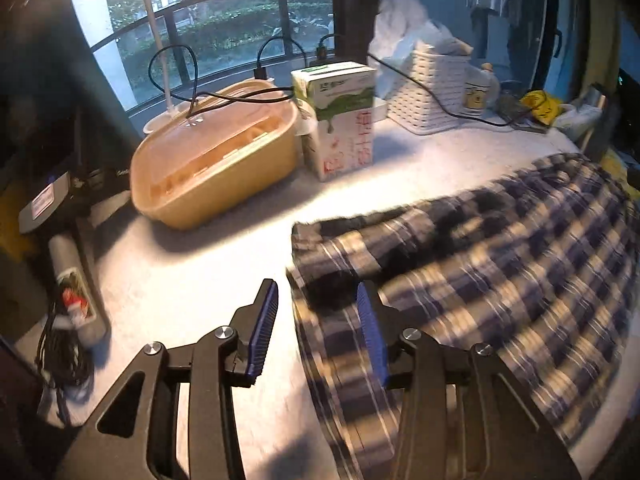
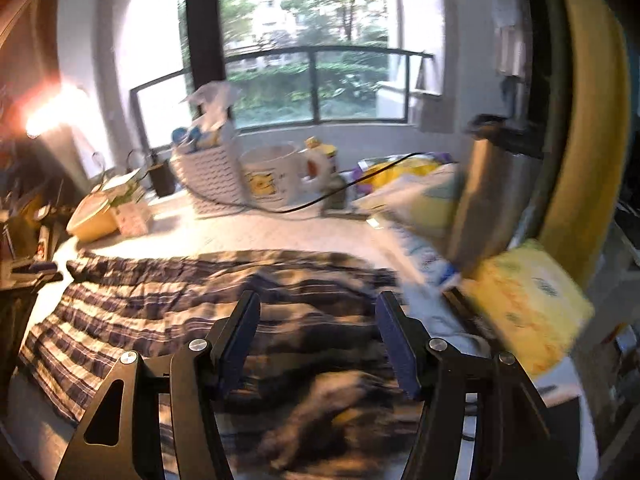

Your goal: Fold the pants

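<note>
Though the plaid pants (image 1: 500, 264) already lie doubled at lower right, both the left gripper (image 1: 320, 320) and the right gripper (image 2: 318, 340) hang spread and empty, so folds likely remain.

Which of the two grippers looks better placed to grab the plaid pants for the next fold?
Probably the left gripper: open, at the plaid pants' edge, one finger over the cloth, the other over the bare table. The right gripper, also open, hovers over the middle of the cloth.
</note>
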### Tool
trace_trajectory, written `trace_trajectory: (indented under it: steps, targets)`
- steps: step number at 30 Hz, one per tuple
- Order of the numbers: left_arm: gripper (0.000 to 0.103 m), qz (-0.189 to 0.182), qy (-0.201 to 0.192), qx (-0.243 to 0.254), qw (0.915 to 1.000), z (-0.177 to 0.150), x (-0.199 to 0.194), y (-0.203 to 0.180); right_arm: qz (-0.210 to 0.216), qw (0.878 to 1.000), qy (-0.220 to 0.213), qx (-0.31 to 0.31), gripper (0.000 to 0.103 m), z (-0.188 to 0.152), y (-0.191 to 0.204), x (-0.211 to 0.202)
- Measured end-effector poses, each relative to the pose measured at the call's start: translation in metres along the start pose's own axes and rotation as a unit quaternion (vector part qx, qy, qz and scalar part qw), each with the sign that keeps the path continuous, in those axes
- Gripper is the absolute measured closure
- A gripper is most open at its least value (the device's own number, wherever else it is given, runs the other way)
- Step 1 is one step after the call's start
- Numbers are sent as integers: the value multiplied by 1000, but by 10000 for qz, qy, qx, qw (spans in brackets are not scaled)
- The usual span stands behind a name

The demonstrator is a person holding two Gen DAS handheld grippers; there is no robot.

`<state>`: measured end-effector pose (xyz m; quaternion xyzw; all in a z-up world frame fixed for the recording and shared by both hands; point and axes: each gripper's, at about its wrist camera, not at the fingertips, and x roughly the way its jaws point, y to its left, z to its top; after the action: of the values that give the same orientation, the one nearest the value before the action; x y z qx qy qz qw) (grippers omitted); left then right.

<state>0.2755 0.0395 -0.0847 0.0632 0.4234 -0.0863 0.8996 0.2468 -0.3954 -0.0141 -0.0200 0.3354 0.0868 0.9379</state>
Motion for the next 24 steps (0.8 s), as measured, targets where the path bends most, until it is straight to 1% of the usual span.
trace_trajectory:
  steps: [2, 4, 6, 7, 8, 12, 15, 17, 19, 22, 23, 24]
  targets:
    - [62, -81, 47, 6, 10000, 4, 11, 4, 79, 9999, 90, 11, 41, 0, 4, 12]
    - [62, -83, 76, 87, 9999, 4, 18, 4, 116, 9997, 189, 57, 41, -1, 4, 22]
    - [63, -147, 3, 172, 9997, 4, 20, 3, 112, 9996, 254, 93, 41, -1, 3, 29]
    - [75, -175, -69, 136, 9997, 4, 20, 5, 108, 9995, 290, 111, 41, 0, 1, 33]
    - [99, -152, -129, 69, 9998, 6, 21, 6, 99, 9994, 306, 121, 41, 0, 1, 35]
    - [101, -95, -267, 58, 9996, 13, 21, 6, 64, 9992, 371, 138, 41, 3, -2, 42]
    - [101, 22, -404, 62, 9992, 21, 21, 5, 82, 9992, 372, 133, 41, 5, -2, 45]
    - [101, 8, -351, 39, 9994, 29, 25, 6, 84, 9992, 348, 173, 41, 7, -3, 45]
    - [101, 80, -389, 1, 9992, 36, 27, 8, 81, 9992, 309, 226, 41, 9, -5, 44]
    - [101, 262, -278, 49, 9993, 43, 38, 11, 102, 9993, 281, 239, 41, 10, -4, 42]
    - [101, 319, -152, 89, 9993, 42, 46, 13, 120, 9992, 296, 244, 41, 10, -3, 43]
    - [101, 326, 95, 115, 9994, 41, 57, 16, 130, 9991, 314, 244, 41, 10, -2, 44]
